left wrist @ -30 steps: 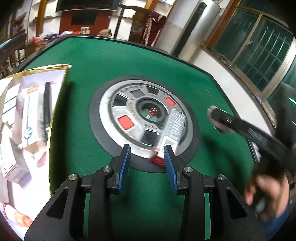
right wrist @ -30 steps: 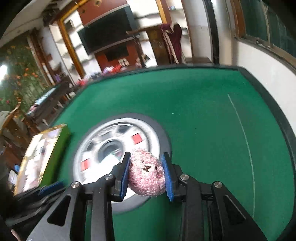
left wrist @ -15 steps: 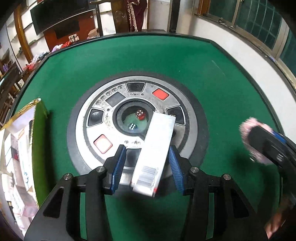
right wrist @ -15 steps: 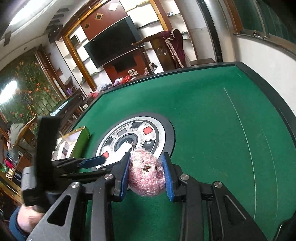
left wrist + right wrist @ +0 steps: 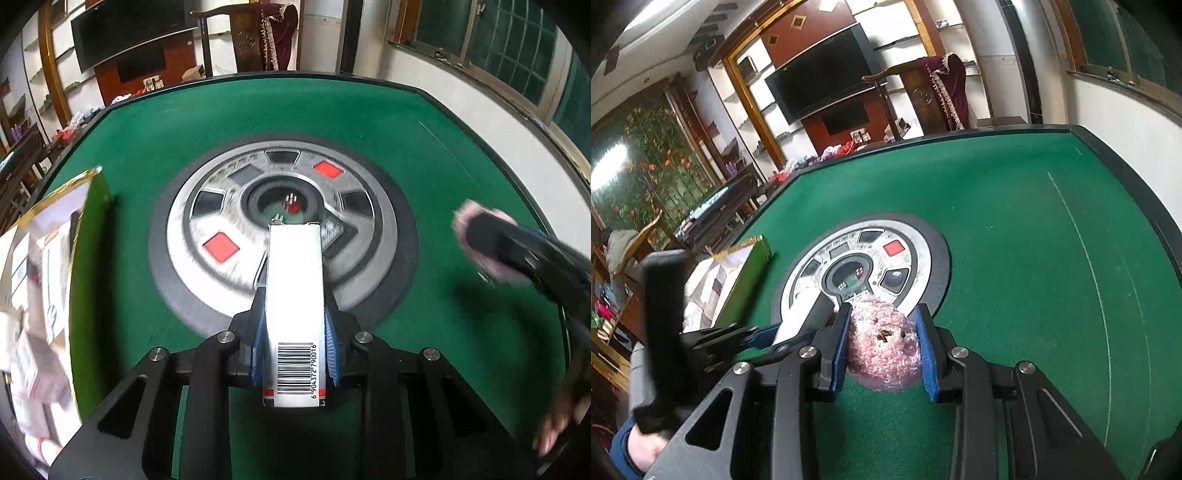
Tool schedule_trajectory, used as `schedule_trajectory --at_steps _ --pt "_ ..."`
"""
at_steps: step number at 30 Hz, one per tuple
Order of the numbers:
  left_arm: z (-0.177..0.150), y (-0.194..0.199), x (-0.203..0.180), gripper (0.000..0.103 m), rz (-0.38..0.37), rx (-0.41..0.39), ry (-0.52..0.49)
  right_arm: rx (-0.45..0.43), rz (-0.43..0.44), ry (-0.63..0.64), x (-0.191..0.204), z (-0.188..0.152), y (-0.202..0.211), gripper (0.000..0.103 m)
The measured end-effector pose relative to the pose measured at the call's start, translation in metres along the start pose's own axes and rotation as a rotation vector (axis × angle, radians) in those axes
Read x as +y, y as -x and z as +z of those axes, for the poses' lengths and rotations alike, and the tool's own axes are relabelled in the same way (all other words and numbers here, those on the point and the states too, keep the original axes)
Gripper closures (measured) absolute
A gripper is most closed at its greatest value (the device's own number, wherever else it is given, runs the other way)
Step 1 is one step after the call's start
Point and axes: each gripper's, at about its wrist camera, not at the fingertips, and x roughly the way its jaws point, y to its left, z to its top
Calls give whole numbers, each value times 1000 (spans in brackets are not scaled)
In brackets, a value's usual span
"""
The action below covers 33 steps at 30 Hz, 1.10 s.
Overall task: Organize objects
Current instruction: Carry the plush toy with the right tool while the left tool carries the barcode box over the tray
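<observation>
Since half a second ago, left gripper (image 5: 294,345) has clamped white barcode box (image 5: 294,295), lifted over the green table's (image 5: 221,122) centre dial (image 5: 284,221); open carton (image 5: 40,295) at left edge. Right view: right gripper (image 5: 883,347) squeezes pink knitted ball (image 5: 882,343) above near edge.

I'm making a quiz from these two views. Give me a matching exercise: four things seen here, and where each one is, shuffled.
Things:
1. white carton
2. pink knitted ball
3. green-sided box
4. dice

Places:
A. in the round hub at the table's middle
B. between the right gripper's fingers
C. at the table's left edge
D. between the left gripper's fingers

Pairs: 1-D, 2-B, 3-C, 4-A
</observation>
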Motion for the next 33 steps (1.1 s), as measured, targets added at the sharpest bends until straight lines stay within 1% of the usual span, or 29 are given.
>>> schedule_trajectory --at_steps 3,7,12,15,24,33 --pt "-15 9 2 77 -9 -12 -3 15 -9 25 7 -4 -7 70" --pt "-31 27 5 77 -6 -53 -2 26 -19 54 15 -8 -13 70" --pt "-43 47 9 77 0 -111 1 35 -19 83 24 -12 -17 70" --pt "-47 55 12 77 -1 -132 9 35 -19 96 28 -14 -17 70" --pt "-59 68 18 77 5 -150 25 41 -8 135 45 -19 -19 70" --pt "-66 84 27 77 -4 -179 49 30 30 151 68 -23 -17 70"
